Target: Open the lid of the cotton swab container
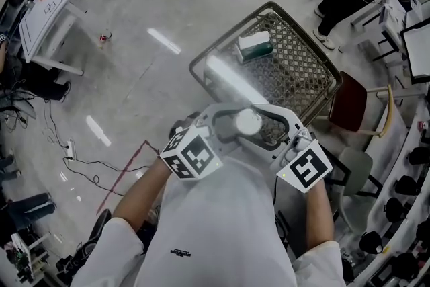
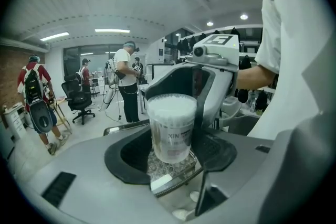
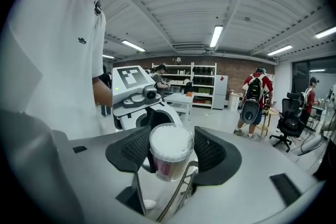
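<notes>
Clear plastic container [image 2: 171,131], packed with white swabs, upright above the near rim of the cart [image 1: 302,60]. Left gripper [image 2: 171,156] clamped on its body. Right gripper [image 3: 169,152] released, pads apart either side of the top. Lid state unclear.

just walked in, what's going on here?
A person stands over a shopping cart with a gripper in each hand. The left gripper is clamped on the cotton swab container and holds it up in the air. The right gripper faces it, jaws wide apart on either side of the same container without pressing on it. Whether the lid is on or off cannot be made out.
</notes>
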Action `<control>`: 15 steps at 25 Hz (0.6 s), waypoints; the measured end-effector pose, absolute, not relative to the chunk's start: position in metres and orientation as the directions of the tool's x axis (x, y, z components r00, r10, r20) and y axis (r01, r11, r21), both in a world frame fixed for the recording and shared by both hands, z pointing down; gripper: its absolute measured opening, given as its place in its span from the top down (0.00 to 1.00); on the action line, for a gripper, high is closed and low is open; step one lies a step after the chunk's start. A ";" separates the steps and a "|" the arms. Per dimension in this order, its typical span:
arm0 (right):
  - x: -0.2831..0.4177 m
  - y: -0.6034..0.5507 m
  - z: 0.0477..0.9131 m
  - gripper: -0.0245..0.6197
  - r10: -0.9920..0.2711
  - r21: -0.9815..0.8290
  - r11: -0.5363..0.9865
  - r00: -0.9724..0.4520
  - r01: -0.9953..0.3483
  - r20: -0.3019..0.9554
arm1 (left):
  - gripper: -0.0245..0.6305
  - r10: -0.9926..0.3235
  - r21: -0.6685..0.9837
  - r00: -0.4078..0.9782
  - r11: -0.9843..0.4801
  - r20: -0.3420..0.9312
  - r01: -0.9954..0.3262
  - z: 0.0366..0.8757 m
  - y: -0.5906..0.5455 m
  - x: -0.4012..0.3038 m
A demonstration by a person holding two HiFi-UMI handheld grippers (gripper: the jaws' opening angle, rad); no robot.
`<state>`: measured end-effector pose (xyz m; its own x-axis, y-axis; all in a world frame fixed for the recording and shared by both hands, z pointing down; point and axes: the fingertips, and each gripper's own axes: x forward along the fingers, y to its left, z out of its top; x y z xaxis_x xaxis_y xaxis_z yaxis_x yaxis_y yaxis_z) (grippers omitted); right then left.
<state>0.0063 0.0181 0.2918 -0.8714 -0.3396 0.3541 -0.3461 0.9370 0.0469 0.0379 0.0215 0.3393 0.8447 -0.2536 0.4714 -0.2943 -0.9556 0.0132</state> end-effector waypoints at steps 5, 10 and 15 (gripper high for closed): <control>0.006 0.020 0.295 0.58 -0.327 0.024 0.940 -0.874 -0.342 0.359 | 0.61 -0.260 0.010 0.846 -0.954 0.465 -0.299 0.342 0.024 0.037; 0.003 0.021 0.289 0.58 -0.306 -0.062 0.937 -0.894 -0.343 0.327 | 0.61 -0.277 -0.031 0.832 -0.954 0.481 -0.300 0.343 0.025 0.035; 0.001 0.020 0.288 0.58 -0.297 -0.089 0.933 -0.887 -0.348 0.353 | 0.62 -0.292 -0.055 0.824 -0.951 0.485 -0.305 0.346 0.023 0.034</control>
<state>0.0013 0.0204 0.2877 -0.8872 -0.2969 0.3531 -0.3479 0.9333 -0.0893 0.0342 0.0234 0.3460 0.8244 -0.2923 0.4847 -0.3047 -0.9508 -0.0551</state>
